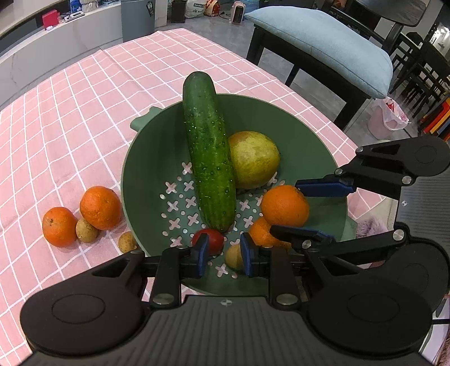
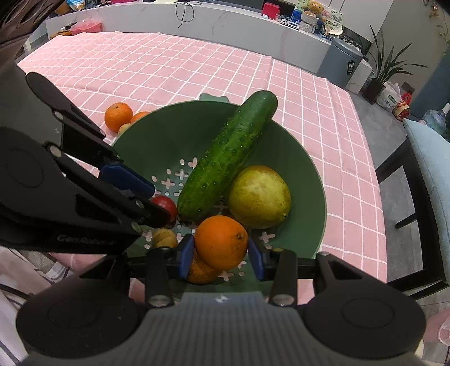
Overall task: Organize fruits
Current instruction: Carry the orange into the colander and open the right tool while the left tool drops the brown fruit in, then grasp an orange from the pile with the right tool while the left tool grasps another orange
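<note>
Pink checked tablecloth (image 1: 70, 118) carried green colander (image 1: 309, 135) collecting fruit. Right gripper (image 2: 220, 257) straddled an orange (image 2: 220, 242), contact uncertain; left gripper (image 1: 222, 254) hung apart over small brown fruit (image 1: 234, 256), presumably mid-drop.

Home dining area: pink checked tablecloth (image 2: 197, 64) covering table, cushioned chair (image 1: 323, 36) standing beside it, marble counter (image 2: 197, 19) holding household clutter, bin (image 2: 341, 63) and potted plant (image 2: 385, 67) sitting on tiled floor
</note>
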`<state>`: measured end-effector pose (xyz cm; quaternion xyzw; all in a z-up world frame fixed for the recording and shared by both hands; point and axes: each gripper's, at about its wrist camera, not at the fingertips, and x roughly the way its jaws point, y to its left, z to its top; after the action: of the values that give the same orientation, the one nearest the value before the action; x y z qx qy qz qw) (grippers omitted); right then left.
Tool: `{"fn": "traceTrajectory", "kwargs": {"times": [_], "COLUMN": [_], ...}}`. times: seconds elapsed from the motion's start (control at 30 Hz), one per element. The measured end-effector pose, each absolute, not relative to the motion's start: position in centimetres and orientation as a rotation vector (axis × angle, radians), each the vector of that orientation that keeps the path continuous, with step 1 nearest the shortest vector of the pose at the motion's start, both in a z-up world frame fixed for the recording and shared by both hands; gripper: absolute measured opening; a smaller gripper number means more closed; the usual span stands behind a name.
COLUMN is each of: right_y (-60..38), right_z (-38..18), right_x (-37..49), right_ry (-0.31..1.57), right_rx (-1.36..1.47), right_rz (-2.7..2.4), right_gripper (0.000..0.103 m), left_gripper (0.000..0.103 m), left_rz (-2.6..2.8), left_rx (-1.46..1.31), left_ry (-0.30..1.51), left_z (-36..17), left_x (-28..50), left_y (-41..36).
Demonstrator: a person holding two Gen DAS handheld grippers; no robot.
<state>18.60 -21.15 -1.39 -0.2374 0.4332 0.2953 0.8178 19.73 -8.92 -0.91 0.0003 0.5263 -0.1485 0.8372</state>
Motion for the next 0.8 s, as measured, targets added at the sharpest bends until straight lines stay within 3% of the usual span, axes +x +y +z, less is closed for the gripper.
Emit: {"fn": "traceTrajectory", "kwargs": {"times": [0.23, 0.53, 0.8], "right_y": [-21.2, -21.5, -20.4], "right_z": [-0.7, 1.4, 3.3], "right_x": [18.0, 16.7, 15.3], "right_ry": [0.896, 0.839, 0.757], "right_rx": [-0.533, -0.514, -0.459], "right_rz": [0.612, 0.598, 0.652], "right_gripper": [0.04, 0.056, 0.058], "left_gripper": [0.047, 0.054, 0.055], "left_rz": [-0.314, -0.285, -0.236], "left_rx": [-0.007, -0.006, -0.002], "left_ry": [1.077, 0.987, 0.909], "left_z": [0.1, 2.8, 4.9], "left_x": [19.2, 17.6, 15.5], "left_y": [-8.7, -7.9, -5.7]}}
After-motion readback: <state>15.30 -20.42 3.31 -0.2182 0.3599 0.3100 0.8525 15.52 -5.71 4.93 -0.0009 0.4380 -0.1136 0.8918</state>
